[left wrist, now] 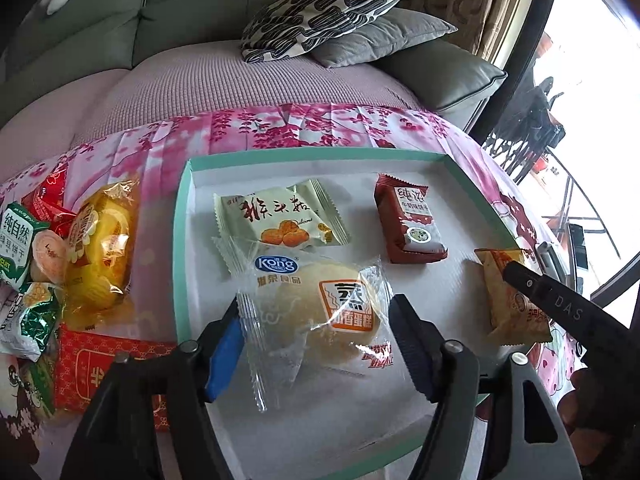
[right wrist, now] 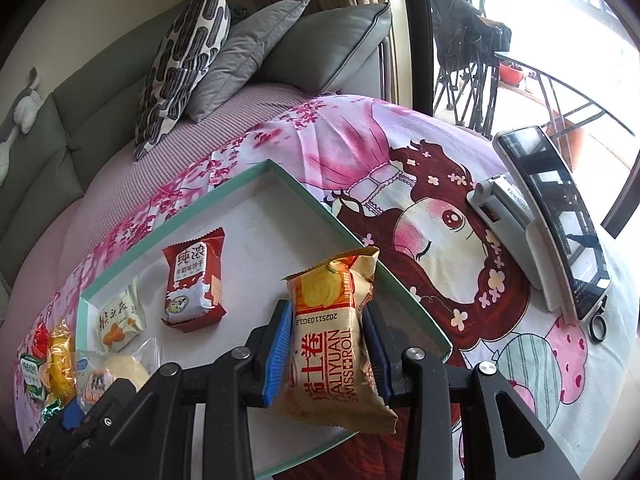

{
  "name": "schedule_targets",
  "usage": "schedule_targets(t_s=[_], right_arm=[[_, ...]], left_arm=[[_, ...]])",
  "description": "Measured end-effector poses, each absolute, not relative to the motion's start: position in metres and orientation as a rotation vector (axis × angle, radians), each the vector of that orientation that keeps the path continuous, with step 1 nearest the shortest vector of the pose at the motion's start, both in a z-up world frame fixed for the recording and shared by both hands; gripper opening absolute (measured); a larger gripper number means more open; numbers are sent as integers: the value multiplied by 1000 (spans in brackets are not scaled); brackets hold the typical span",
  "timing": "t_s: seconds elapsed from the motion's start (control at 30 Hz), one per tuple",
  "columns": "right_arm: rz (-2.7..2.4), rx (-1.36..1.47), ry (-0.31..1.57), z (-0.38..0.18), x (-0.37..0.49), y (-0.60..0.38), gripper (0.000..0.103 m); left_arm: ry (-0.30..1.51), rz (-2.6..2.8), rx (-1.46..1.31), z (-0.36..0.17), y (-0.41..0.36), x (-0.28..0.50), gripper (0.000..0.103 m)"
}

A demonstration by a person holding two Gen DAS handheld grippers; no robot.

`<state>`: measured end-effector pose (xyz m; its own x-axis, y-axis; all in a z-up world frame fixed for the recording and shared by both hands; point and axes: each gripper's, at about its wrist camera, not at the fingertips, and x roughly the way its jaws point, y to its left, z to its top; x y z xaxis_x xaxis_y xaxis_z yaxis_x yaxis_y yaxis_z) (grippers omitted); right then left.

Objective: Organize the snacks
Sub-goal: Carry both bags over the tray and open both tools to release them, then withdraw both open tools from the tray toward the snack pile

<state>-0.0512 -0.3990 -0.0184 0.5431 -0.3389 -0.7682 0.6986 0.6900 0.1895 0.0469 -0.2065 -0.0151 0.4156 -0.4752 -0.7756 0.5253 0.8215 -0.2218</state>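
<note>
A grey-green sofa fills the upper left of the left-wrist view with a black-and-white patterned cushion on a grey cushion, while a phone leans on a stand at the right-wrist view's right edge.

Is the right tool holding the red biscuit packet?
No, the right tool is clamped on the swiss roll packet; the red biscuit packet lies untouched in the tray.

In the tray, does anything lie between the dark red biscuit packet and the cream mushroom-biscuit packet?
No. In the left wrist view the white tray floor is bare between the red packet and the cream packet.
</note>
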Motion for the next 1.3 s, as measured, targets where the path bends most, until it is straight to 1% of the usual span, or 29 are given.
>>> schedule_targets(t_s=[0.03,0.1,0.17,0.27,0.3,0.37,0.47,0.5,0.53,0.57,0.6,0.8,1.3], right_arm=[[-647,517,776,-18,-51,-398,39],[-645,510,785,-16,-51,-397,44],[-647,500,785,-14,-51,-395,61],[-641,475,803,-13,-49,-391,71],[-639,468,807,-14,-48,-390,72],[-636,459,809,-13,-47,-388,80],[-626,450,801,-11,-46,-385,87],[-624,445,799,-10,-46,-384,89],[-622,441,796,-10,-45,-382,95],[-619,439,795,-9,-45,-381,100],[-616,438,794,-9,-44,-381,101],[-599,425,789,-7,-41,-375,103],[-450,348,766,9,-18,-324,103]], left_arm=[[949,-628,59,-14,-206,47,80],[937,-623,67,-10,-204,46,82],[924,-612,81,-6,-203,45,87],[909,-584,101,-2,-199,45,89],[904,-570,106,0,-196,45,89],[894,-544,110,3,-191,47,89],[875,-505,112,7,-183,49,90],[868,-491,112,9,-181,50,92],[857,-476,112,10,-178,50,98],[844,-456,111,12,-175,51,101],[821,-426,127,14,-173,51,101],[760,-205,136,17,-152,61,101],[831,-83,94,8,-116,75,101]])
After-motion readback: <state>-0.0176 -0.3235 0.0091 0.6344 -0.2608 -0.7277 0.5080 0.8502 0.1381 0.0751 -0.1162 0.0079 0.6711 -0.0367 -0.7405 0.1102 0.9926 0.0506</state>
